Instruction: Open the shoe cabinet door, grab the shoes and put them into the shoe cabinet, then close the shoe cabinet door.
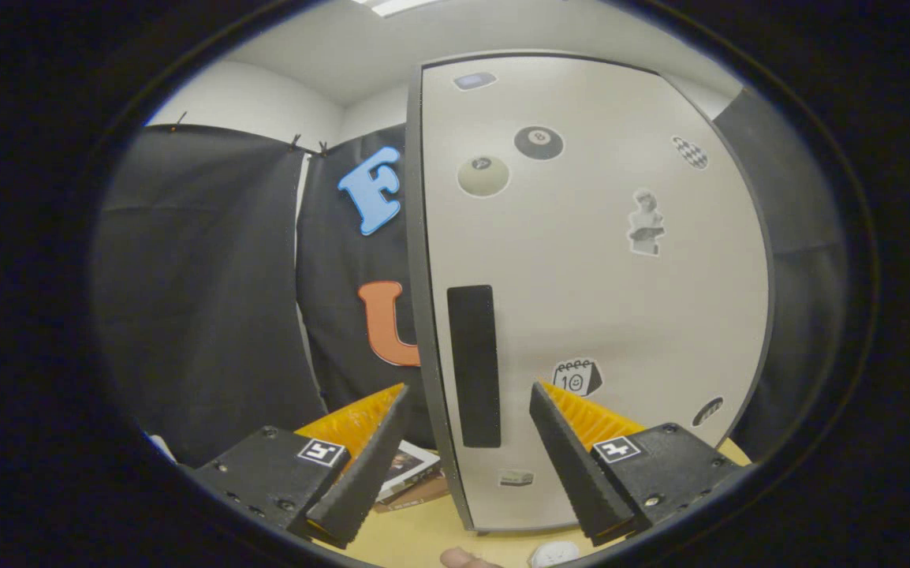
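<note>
Gripper (pixel 467 394) fingers spread wide, straddling the closed cabinet door (pixel 597 276) edge by its black handle (pixel 474 367); they could slip off

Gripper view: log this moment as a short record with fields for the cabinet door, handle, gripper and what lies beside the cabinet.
door: shoe cabinet door looks shut, pale front with stickers
handle: dark vertical handle near the door's left edge
gripper: gripper open, fingers spread either side of the handle, not pressing on it
beside cabinet: flat printed items on the tan table, left of the cabinet's foot
task stage: door not yet opened
</note>
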Demonstrator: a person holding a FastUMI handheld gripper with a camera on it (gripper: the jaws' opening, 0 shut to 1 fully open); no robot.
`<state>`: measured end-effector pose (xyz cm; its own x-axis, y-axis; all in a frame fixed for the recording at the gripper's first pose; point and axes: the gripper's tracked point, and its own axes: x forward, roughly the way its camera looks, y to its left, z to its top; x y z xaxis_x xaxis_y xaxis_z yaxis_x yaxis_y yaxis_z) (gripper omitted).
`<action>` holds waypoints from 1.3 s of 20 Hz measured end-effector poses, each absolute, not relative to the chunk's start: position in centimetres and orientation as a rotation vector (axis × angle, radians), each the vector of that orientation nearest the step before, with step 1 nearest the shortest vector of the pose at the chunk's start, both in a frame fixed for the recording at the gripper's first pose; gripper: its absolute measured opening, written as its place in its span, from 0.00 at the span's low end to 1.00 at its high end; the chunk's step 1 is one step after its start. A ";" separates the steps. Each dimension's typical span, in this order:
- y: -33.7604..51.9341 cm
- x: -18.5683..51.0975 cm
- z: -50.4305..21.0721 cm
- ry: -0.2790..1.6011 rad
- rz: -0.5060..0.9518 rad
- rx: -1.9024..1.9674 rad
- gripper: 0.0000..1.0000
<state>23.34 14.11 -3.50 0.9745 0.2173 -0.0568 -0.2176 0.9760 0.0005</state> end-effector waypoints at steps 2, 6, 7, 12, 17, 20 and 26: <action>14.5 24.6 -3.2 0.055 0.212 -0.030 0.99; 14.6 26.3 -4.1 0.109 0.186 -0.050 0.78; 14.2 26.3 -4.6 0.160 0.161 -0.038 0.67; 13.8 25.4 -4.6 0.185 0.147 -0.011 0.31; 13.6 22.1 -4.2 0.152 0.242 0.032 0.27; 12.9 19.7 -3.8 0.139 0.312 0.010 0.27; 11.7 16.4 -3.8 0.123 0.374 -0.015 0.26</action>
